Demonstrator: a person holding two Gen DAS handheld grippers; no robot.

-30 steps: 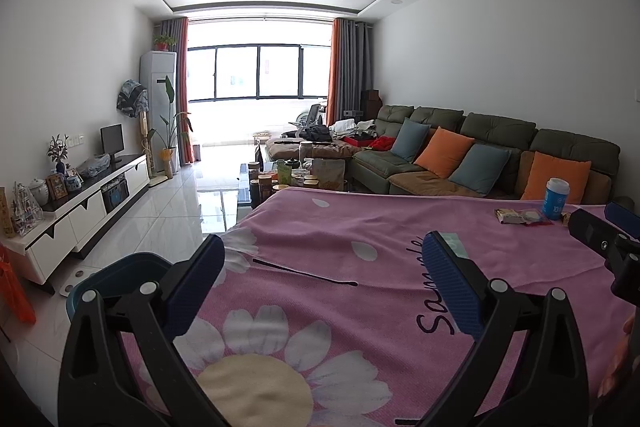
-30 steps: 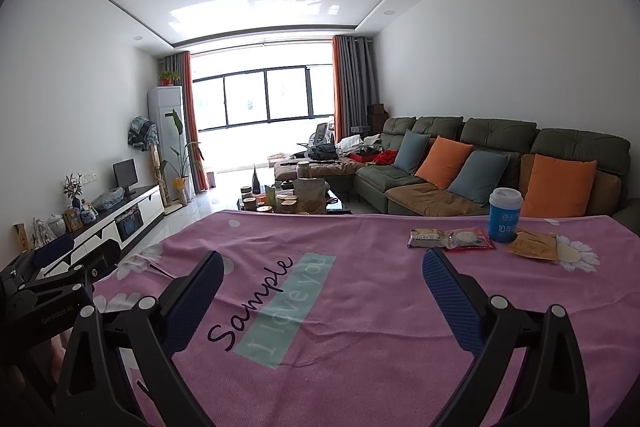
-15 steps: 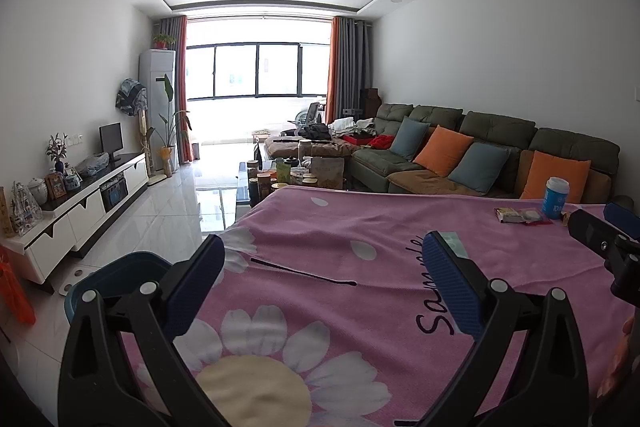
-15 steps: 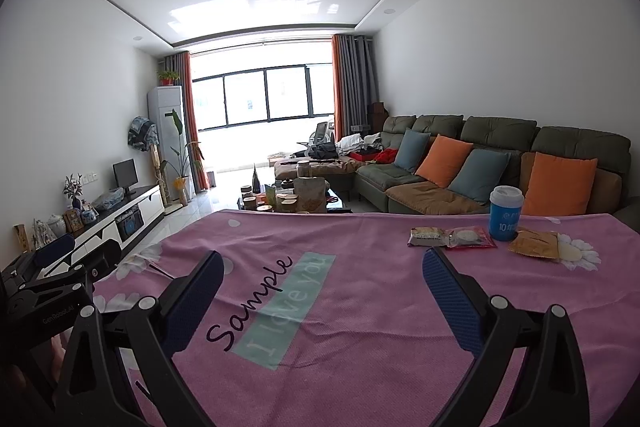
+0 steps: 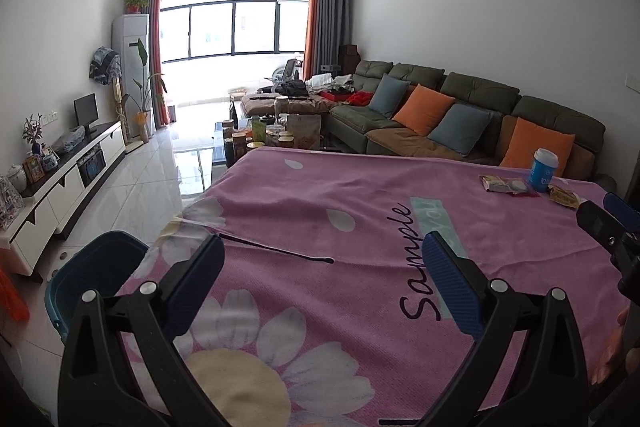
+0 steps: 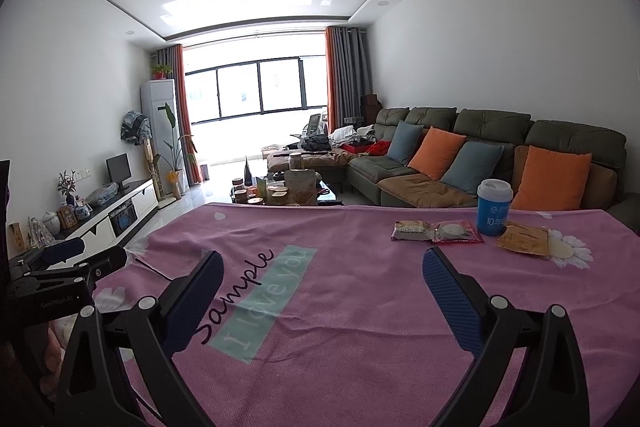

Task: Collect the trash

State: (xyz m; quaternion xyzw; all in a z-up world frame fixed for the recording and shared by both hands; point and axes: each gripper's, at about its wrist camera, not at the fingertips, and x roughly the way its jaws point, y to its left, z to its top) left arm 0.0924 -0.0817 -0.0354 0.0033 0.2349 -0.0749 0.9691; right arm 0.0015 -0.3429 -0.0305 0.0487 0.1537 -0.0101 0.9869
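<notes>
On the pink flowered cloth (image 6: 360, 307) at the far right stands a blue paper cup (image 6: 494, 207) with a white lid. Two snack wrappers (image 6: 436, 231) lie to its left and a tan wrapper (image 6: 522, 242) to its right. The left wrist view shows the same cup (image 5: 543, 169) and wrappers (image 5: 506, 183) far off to the right. My right gripper (image 6: 322, 257) is open and empty, short of the wrappers. My left gripper (image 5: 322, 243) is open and empty over the cloth's left part. A dark teal bin (image 5: 90, 275) sits on the floor beside the table's left corner.
A thin black stick (image 5: 276, 249) lies on the cloth ahead of my left gripper. Beyond the table are a coffee table (image 6: 288, 191) crowded with jars, a green sofa (image 6: 460, 155) with cushions, and a white TV cabinet (image 5: 68, 179) along the left wall.
The left wrist view has tipped downward a little, so the ceiling lamp has nearly left the top. The right gripper has barely moved. Both stay open.
</notes>
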